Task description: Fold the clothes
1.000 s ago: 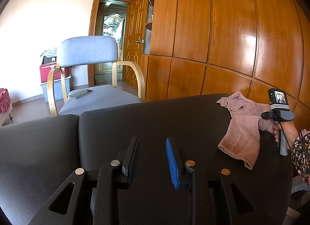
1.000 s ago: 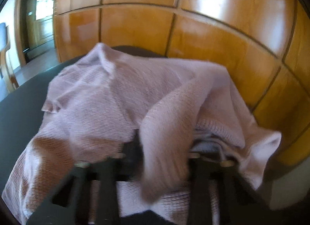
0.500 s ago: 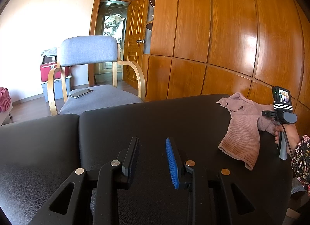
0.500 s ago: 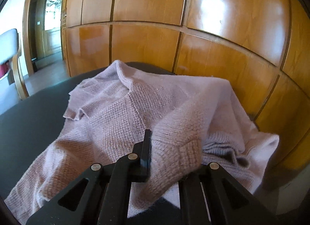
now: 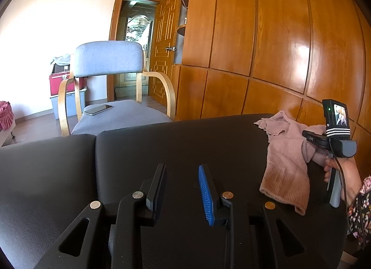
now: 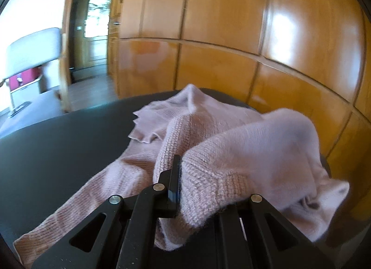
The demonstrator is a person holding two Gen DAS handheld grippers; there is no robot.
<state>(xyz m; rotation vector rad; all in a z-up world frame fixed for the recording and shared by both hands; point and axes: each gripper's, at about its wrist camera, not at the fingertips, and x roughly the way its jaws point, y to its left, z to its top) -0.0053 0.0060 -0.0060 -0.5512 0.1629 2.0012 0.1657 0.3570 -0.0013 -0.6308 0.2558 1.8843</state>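
Pink knit sweater (image 6: 231, 143): lies crumpled on the black padded surface (image 5: 208, 143), at the right edge of the left wrist frame and filling the centre and lower right of the right wrist frame. It is bunched and rumpled, one ribbed end trailing to the lower left of the right wrist frame. No neat fold shows.

Right gripper (image 6: 197, 188): a thick roll of the knit sits between its fingers and drapes over the right finger, hiding it. The left finger presses against the cloth. Judged closed on the sweater, presumably to lift or draw that part out so the garment can be spread or turned over. In the left wrist frame the person's hand (image 5: 336, 167) grips the handle of this tool, at the sweater's right side.

Left gripper (image 5: 183, 190): fingers set well apart, nothing between them, low over bare padding in the lower centre of its frame, well apart from the sweater. Judged to be standing by while the right works alone.

Containers: a red bin (image 5: 59, 83) stands over a grey one behind the grey chair (image 5: 109, 60), at the left of the left wrist frame; contents cannot be told. A phone (image 5: 98, 109) lies on the chair seat.
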